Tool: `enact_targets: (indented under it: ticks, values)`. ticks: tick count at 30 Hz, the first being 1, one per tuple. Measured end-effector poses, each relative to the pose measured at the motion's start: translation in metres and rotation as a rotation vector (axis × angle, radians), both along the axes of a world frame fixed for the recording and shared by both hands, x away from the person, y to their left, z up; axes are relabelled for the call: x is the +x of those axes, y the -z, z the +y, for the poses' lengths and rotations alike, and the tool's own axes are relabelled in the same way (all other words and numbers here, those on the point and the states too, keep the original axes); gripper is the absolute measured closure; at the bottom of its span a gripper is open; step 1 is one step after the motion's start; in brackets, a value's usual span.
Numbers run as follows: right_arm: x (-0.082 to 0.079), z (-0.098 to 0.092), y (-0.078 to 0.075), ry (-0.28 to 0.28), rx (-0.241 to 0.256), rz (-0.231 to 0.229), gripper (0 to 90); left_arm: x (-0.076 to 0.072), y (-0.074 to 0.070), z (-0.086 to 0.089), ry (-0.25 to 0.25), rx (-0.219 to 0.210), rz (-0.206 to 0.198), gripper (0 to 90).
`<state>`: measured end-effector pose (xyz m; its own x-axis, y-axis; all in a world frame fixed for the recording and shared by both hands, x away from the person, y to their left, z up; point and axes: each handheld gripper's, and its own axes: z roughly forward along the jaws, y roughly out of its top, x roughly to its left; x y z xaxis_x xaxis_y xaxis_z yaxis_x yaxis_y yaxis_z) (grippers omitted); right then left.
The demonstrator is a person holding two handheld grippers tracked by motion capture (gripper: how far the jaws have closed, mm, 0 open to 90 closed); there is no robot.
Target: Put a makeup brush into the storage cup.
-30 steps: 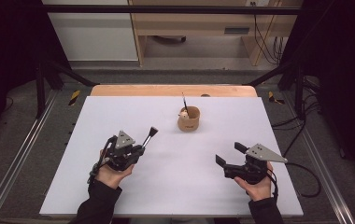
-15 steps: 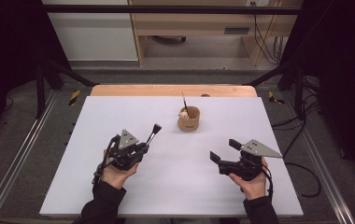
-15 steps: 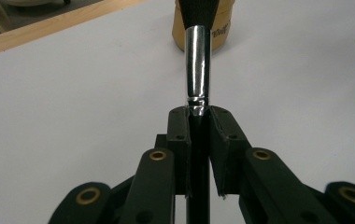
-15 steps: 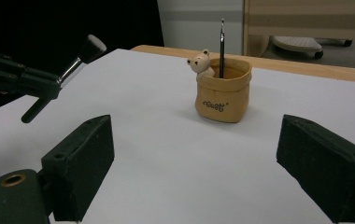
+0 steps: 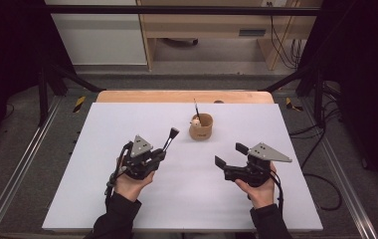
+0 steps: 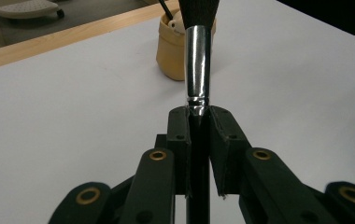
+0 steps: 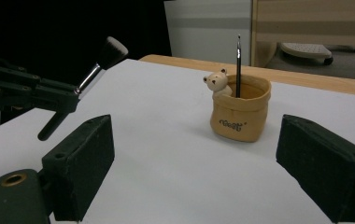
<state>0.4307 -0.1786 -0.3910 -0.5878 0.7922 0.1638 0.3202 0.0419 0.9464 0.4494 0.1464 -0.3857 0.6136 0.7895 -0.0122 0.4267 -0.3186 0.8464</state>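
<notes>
A tan pouch-shaped holder [image 5: 200, 128] with a small bear figure stands at the table's middle back, and a thin dark brush [image 5: 195, 107] stands upright in it. My left gripper [image 5: 161, 155] is shut on a makeup brush [image 5: 170, 137] with a silver ferrule [image 6: 198, 65]; its dark bristles point toward the holder [image 6: 171, 46]. My right gripper [image 5: 231, 155] is open and empty, a hand's width to the front right of the holder [image 7: 239, 112]. In the right gripper view the held brush [image 7: 102, 63] shows at the left.
The white table top [image 5: 102, 124] has a wooden strip [image 5: 177, 96] along its far edge. Metal rails [image 5: 23, 164] run along both sides. A wooden cabinet [image 5: 212, 25] and cables [image 5: 321, 149] lie beyond the table.
My right gripper has moved left toward the table's middle, still open. My left gripper has shifted slightly right and forward with the brush held in it.
</notes>
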Motion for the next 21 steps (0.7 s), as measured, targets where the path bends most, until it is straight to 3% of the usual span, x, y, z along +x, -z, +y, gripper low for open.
enact_targets:
  ticks: [11,17,21]
  values:
    - [0.002,0.006,-0.005,0.018,0.047,0.007,12.4,-0.003,0.000,-0.005,-0.013,-0.023,-0.011,78.7]
    - [0.002,0.010,-0.007,0.025,0.061,0.008,12.2,-0.005,0.004,-0.008,-0.024,-0.065,-0.013,78.7]
    - [0.002,0.013,-0.009,0.031,0.108,0.012,12.9,-0.008,0.007,-0.009,-0.014,-0.099,-0.008,78.7]
